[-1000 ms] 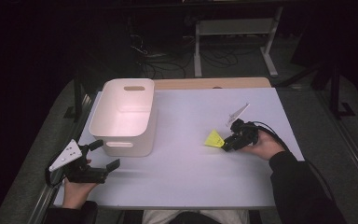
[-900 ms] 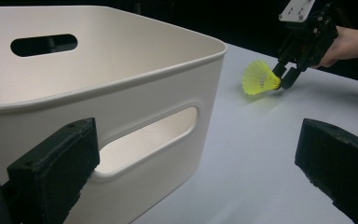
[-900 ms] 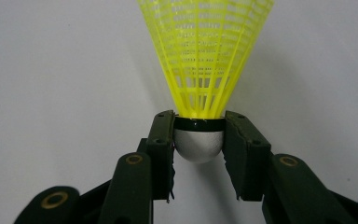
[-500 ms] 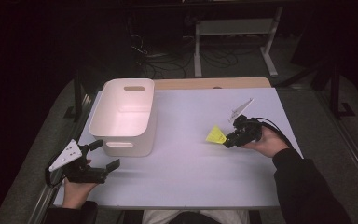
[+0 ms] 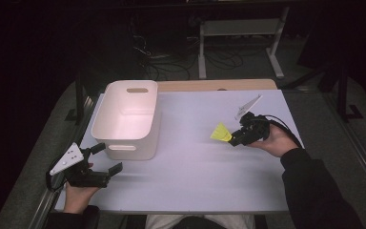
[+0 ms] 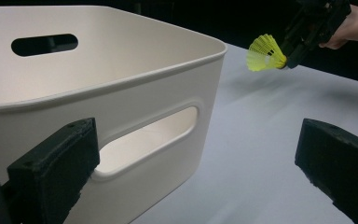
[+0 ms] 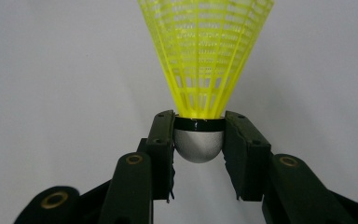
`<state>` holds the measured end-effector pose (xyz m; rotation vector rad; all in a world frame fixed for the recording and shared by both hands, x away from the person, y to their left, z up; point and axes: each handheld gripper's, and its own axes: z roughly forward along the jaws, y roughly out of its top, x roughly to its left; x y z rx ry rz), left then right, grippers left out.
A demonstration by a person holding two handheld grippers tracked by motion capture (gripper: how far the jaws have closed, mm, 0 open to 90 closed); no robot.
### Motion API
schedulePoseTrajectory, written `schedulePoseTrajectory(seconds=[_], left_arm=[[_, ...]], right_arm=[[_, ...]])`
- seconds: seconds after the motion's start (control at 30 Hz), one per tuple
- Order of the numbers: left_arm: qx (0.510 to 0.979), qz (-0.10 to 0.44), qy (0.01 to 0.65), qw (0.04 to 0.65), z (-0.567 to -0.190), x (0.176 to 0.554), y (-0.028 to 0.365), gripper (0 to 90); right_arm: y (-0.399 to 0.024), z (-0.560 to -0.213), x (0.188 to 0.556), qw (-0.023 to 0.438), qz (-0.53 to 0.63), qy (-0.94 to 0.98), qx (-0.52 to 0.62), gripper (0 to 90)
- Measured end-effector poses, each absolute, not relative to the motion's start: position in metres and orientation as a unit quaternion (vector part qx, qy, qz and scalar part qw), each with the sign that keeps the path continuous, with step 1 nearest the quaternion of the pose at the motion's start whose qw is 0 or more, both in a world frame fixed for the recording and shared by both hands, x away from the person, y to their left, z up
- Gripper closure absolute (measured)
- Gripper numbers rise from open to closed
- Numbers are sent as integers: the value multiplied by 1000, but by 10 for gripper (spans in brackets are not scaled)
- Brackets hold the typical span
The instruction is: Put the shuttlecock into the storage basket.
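Note:
A yellow shuttlecock (image 5: 220, 132) hangs above the right half of the white table, its silver cap (image 7: 198, 144) clamped between the jaws of my right gripper (image 5: 232, 140), which is shut on it. The left gripper view catches that shuttlecock (image 6: 265, 53) at its top right, held clear of the table. A white plastic bin (image 5: 127, 119) with handle slots stands at the table's left. My left gripper (image 5: 106, 158) rests open at the front left, just in front of the bin (image 6: 121, 93), with nothing between its fingers (image 6: 56, 163).
The white table top (image 5: 195, 171) stretches between bin and right hand. Beyond the table's far edge are a dark floor with cables and a grey metal stand (image 5: 238, 28). A wooden strip (image 5: 214, 85) runs along the far edge.
My right gripper has lifted the shuttlecock off the table and drifted slightly right. The left gripper has stayed where it was.

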<state>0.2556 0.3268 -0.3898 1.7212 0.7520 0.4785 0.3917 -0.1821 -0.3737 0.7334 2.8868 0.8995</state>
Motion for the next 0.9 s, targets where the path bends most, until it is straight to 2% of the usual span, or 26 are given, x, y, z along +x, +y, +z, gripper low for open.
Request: schedulePoseTrajectory(seconds=[0.9], left_arm=[[730, 204, 320, 568, -389, 255, 328, 0]], right_arm=[[-181, -326, 393, 41, 311, 922, 227, 631]])
